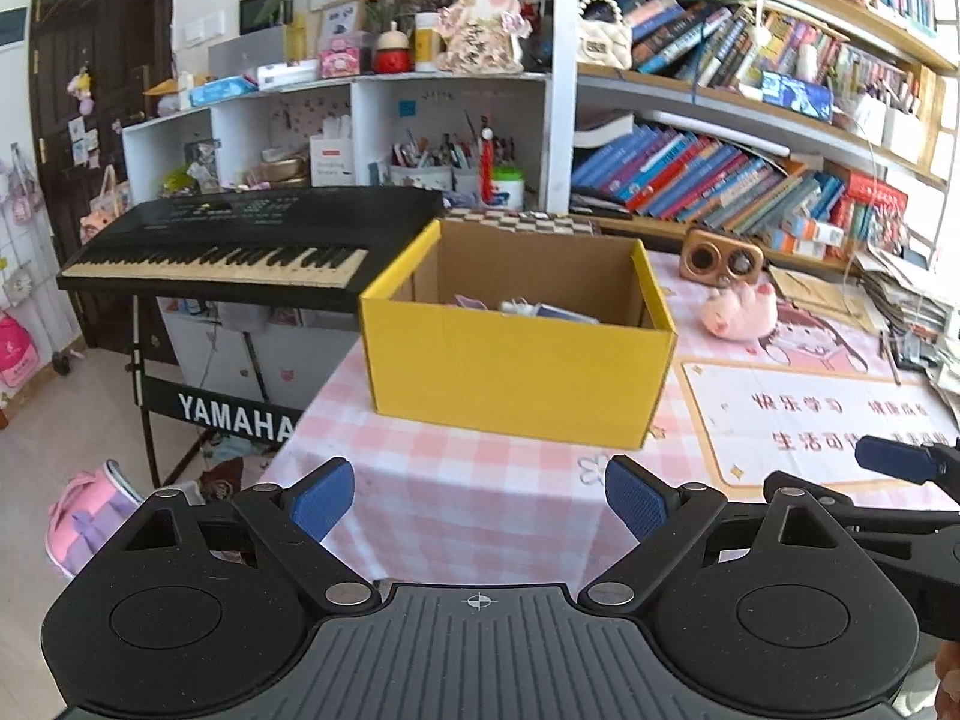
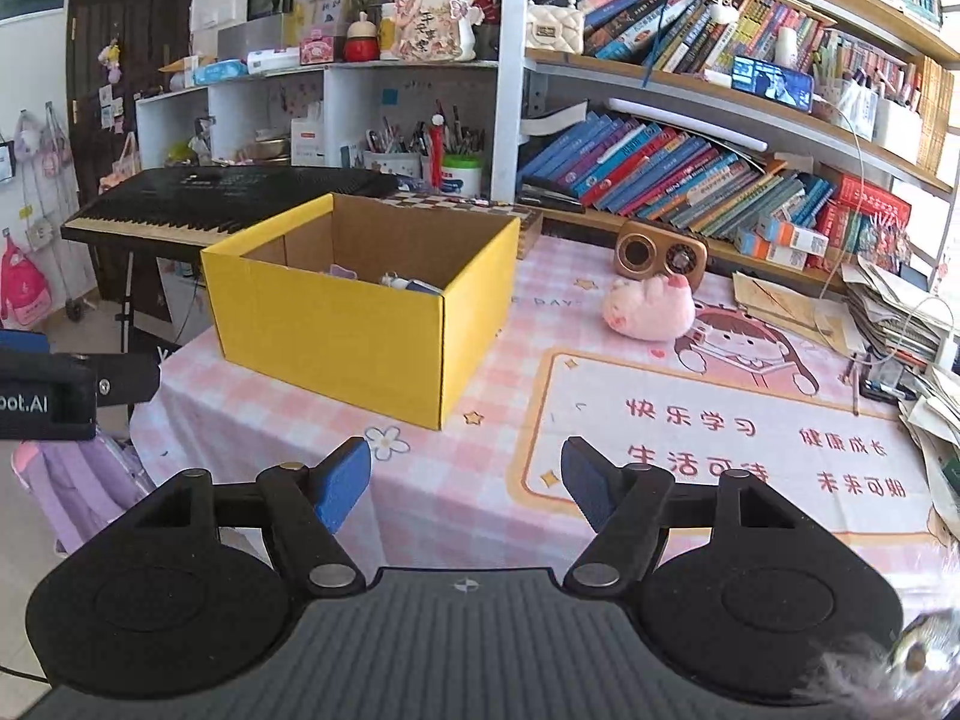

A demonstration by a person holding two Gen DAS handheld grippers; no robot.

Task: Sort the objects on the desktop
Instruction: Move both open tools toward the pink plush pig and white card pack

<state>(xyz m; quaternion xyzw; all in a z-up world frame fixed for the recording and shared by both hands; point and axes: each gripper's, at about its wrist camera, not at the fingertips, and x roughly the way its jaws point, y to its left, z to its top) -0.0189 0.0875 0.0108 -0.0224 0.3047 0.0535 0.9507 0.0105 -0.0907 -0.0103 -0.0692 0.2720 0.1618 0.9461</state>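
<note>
Left wrist view: the left gripper (image 1: 479, 498) hangs over the near edge of the table (image 1: 480, 480), its blue pads spread wide with only checked cloth between them. At twelve o'clock from it stands the yellow box (image 1: 516, 360), open-topped, with a few small things already lying in its bottom. At two o'clock, beyond the box's right corner, the pink plush (image 1: 741, 312) lies on the cloth, well apart from the box. Just behind it, further toward one o'clock, sits a wooden speaker (image 1: 723, 261). One finger of the right gripper (image 1: 900, 461) pokes in at three o'clock.

Right wrist view: the right gripper (image 2: 465, 486) is also spread, nothing between its pads, aimed across the printed mat (image 2: 708, 438). The box (image 2: 360, 324) now lies at eleven o'clock, the plush (image 2: 648, 312) at one o'clock with the speaker (image 2: 660, 255) just behind it. A stack of papers (image 2: 888, 312) fills the table's edge at two to three o'clock.

The plush looks the likeliest next thing to sort. I judge it light, soft and squashy, not fragile and unlikely to slip on the ribbed pads. It should yield under the pads, so a pinch across the round middle of its body seems best, closing well in; an ear or a limb would let it dangle and swing. The speaker looks stiff and heavier and sits close, so the approach needs to stay clear of it.
</note>
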